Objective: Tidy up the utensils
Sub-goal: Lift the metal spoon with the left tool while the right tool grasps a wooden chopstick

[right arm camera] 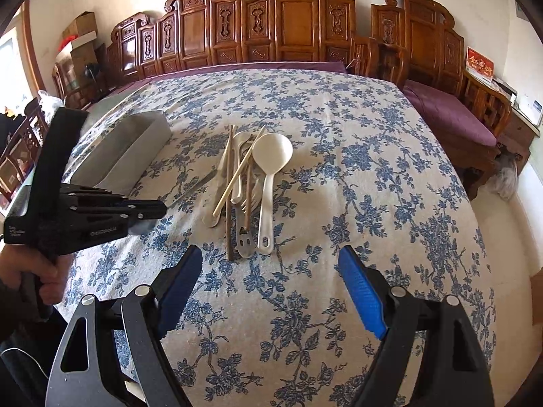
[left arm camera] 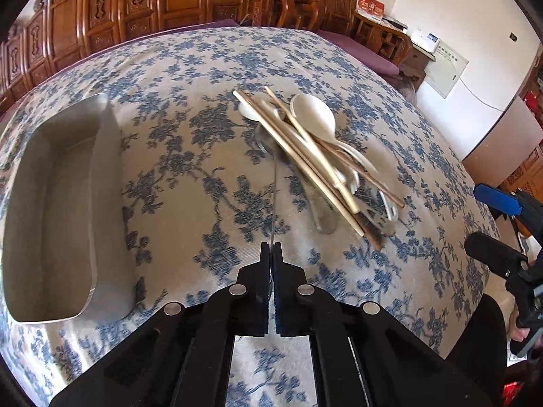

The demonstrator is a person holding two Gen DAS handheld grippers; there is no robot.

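A pile of utensils (right arm camera: 244,186) lies mid-table: a white rice spoon (right arm camera: 271,156), chopsticks (right arm camera: 237,173), a fork (right arm camera: 251,200) and other spoons; the pile also shows in the left wrist view (left arm camera: 319,159). My left gripper (left arm camera: 270,249) is shut on a thin metal knife (left arm camera: 273,200); it holds the knife above the cloth, blade (right arm camera: 197,186) pointing toward the pile. The metal tray (left arm camera: 61,210) stands to its left, also seen in the right wrist view (right arm camera: 125,156). My right gripper (right arm camera: 269,291) is open and empty, near the table's front edge, short of the pile.
The table has a blue floral cloth (right arm camera: 339,203). Carved wooden benches (right arm camera: 288,27) with purple cushions (right arm camera: 448,112) line the far and right sides. The right gripper shows at the right edge of the left wrist view (left arm camera: 502,224).
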